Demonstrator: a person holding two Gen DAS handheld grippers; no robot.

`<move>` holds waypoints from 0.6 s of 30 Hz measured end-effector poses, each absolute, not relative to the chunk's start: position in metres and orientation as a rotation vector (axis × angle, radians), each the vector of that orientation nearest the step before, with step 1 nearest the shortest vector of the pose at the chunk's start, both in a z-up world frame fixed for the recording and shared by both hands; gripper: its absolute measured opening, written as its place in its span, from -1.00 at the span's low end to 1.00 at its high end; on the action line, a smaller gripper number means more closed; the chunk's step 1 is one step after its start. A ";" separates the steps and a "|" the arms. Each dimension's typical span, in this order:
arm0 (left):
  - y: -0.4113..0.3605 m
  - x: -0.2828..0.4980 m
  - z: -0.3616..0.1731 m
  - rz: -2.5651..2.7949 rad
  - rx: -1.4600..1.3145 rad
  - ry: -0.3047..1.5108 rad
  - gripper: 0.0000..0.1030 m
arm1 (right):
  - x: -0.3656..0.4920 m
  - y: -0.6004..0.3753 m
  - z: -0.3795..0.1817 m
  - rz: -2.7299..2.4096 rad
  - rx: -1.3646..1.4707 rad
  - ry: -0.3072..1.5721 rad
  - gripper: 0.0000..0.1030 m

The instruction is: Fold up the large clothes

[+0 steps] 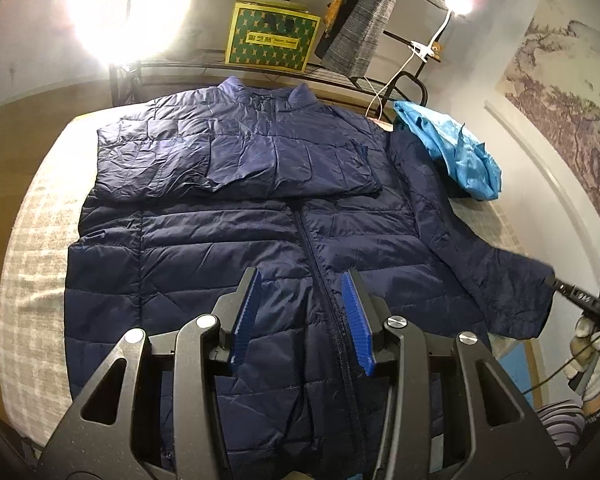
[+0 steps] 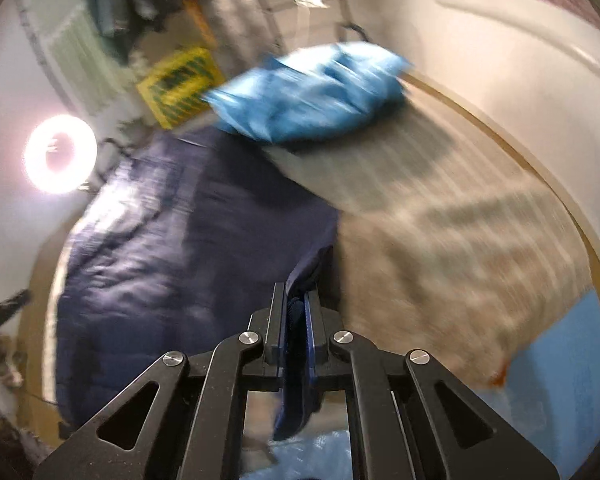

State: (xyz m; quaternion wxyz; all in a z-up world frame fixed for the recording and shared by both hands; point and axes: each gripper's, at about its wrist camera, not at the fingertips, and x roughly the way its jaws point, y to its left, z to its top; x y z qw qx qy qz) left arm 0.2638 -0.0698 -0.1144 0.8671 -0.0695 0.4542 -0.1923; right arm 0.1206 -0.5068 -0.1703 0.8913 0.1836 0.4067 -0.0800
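A navy quilted jacket (image 1: 236, 240) lies front up on a checked table cover, zipper closed, collar at the far side. Its left sleeve (image 1: 236, 160) is folded across the chest. Its right sleeve (image 1: 496, 280) stretches out to the right, off the table edge. My left gripper (image 1: 305, 280) is open and empty, hovering above the jacket's lower front by the zipper. My right gripper (image 2: 298, 296) is shut on the cuff of the right sleeve (image 2: 308, 264); it also shows at the right edge of the left wrist view (image 1: 556, 284). The right wrist view is motion-blurred.
A crumpled light-blue garment (image 1: 452, 152) lies at the table's far right corner, also in the right wrist view (image 2: 312, 92). A yellow-green box (image 1: 272, 36) sits on a rack behind the table. A bright ring lamp (image 1: 124, 8) stands far left. A wall runs along the right.
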 end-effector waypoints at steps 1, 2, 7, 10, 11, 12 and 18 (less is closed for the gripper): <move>-0.069 0.264 -0.113 -0.401 -0.151 0.948 -0.19 | 0.128 -0.493 -0.158 -0.132 0.369 0.825 -0.89; -0.066 0.265 -0.111 -0.399 -0.158 0.942 -0.19 | 0.136 -0.478 -0.147 -0.097 0.354 0.807 -0.89; -0.050 0.268 -0.103 -0.386 -0.206 0.921 -0.19 | 0.172 -0.403 -0.119 0.064 0.291 0.765 -0.89; -0.039 0.270 -0.103 -0.374 -0.232 0.917 -0.19 | 0.196 -0.363 -0.120 0.146 0.272 0.772 -0.89; -0.035 0.271 -0.103 -0.368 -0.240 0.918 -0.19 | 0.205 -0.349 -0.124 0.168 0.273 0.780 -0.89; -0.032 0.273 -0.104 -0.363 -0.249 0.921 -0.19 | 0.213 -0.336 -0.129 0.188 0.279 0.789 -0.89; -0.021 0.279 -0.113 -0.344 -0.282 0.939 -0.19 | 0.256 -0.275 -0.175 0.275 0.243 0.879 -0.89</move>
